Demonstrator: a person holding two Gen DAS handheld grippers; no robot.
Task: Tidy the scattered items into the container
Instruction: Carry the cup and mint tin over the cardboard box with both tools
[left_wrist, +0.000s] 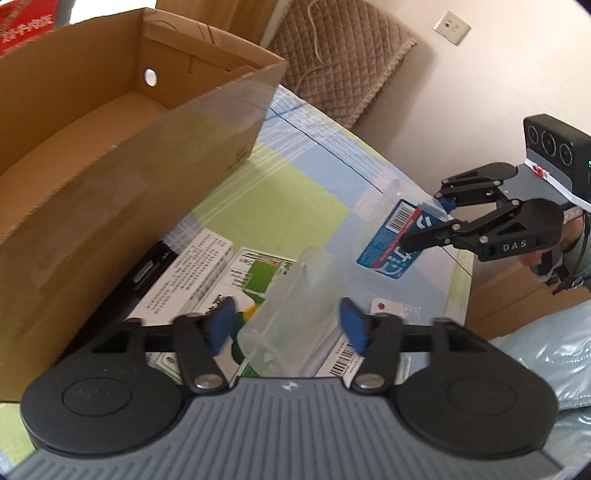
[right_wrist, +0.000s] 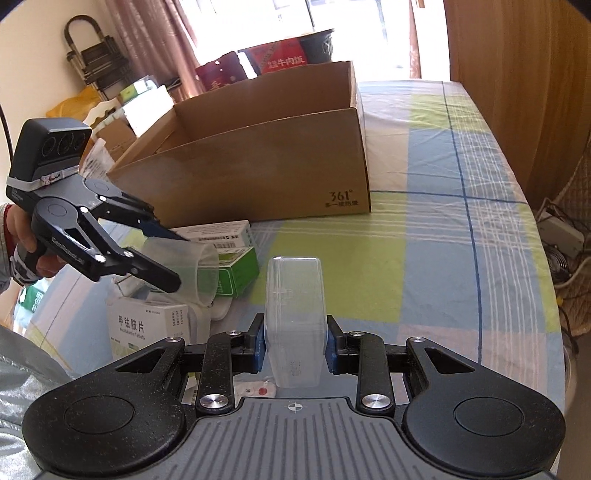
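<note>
At the far left of the left wrist view stands the open cardboard box (left_wrist: 122, 155), brown, resting on the checked cloth of the worktop (left_wrist: 295, 184) with nothing visible inside it. Just in front of its near wall lie several medicine cartons (left_wrist: 207, 266) and a dark flat item pressed against the box, too blurred to identify. Above them the left tongs (left_wrist: 286, 325) are spread around a clear plastic cup (left_wrist: 288, 306); the blue pads (left_wrist: 221, 325) sit either side of it, and in the right wrist view the left tongs (right_wrist: 168, 258) bracket the cup (right_wrist: 192, 269), which is tipped on its side above a green carton (right_wrist: 238, 271), though whether the pads actually press it cannot be told. A white carton (right_wrist: 147, 328) with printed characters sits below that, beside a small white packet with a red dot (right_wrist: 262, 390). Further right, the right tongs (right_wrist: 295, 349) are closed on a clear rectangular plastic box (right_wrist: 295, 321), its walls pinched between both blue pads; in the left wrist view the same tongs (left_wrist: 432, 225) carry that box (left_wrist: 391, 236) lifted above the cloth, its blue label showing, well apart from the cardboard box (right_wrist: 258, 158). A hand (left_wrist: 535, 262) holds the right tool's grip at the far right.
</note>
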